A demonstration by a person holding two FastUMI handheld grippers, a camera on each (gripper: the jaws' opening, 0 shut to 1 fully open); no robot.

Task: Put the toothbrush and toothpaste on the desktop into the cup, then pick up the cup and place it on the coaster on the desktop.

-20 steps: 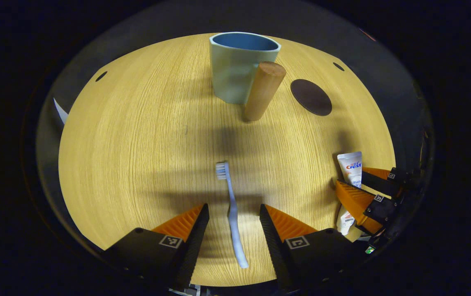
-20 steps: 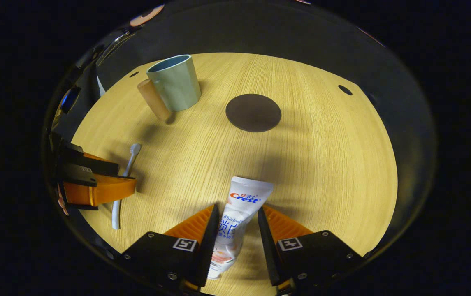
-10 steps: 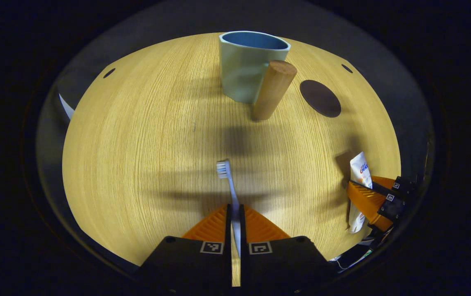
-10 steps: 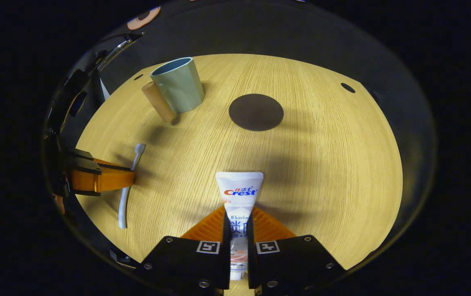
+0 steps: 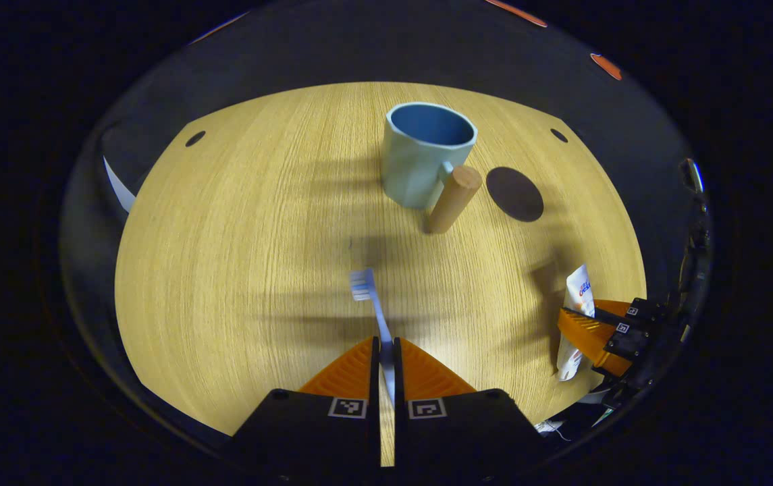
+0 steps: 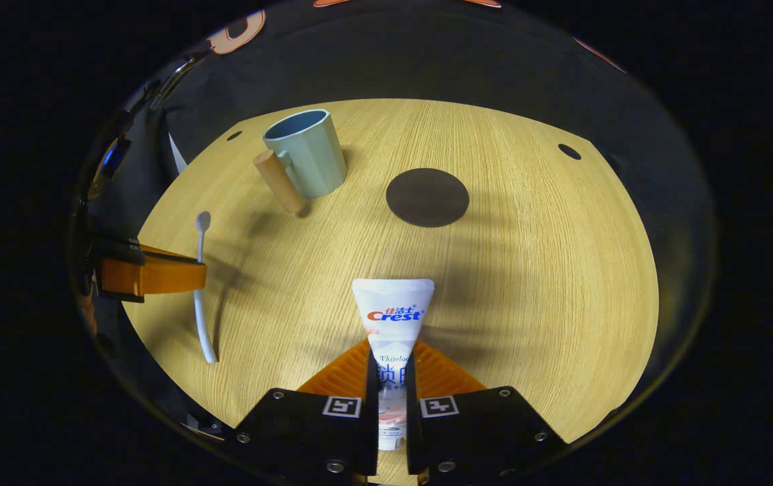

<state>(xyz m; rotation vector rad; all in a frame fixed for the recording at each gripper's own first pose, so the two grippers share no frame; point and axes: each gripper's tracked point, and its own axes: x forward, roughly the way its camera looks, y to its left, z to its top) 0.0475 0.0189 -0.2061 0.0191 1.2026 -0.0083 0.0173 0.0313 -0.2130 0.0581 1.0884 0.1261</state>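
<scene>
Toothbrush (image 5: 374,310), toothpaste (image 6: 391,324) clamped; cup (image 5: 424,154) upright.

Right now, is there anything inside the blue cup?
Nothing can be seen inside the cup: only its blue inner wall, and the very bottom is hidden by the rim. The toothbrush and toothpaste are each pinched in a tool.

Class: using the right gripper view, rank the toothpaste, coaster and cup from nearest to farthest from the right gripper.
1. Toothpaste: clamped in the right gripper.
2. Coaster: ahead, slightly right, mid-table.
3. Cup: farthest, ahead to the left.
</scene>
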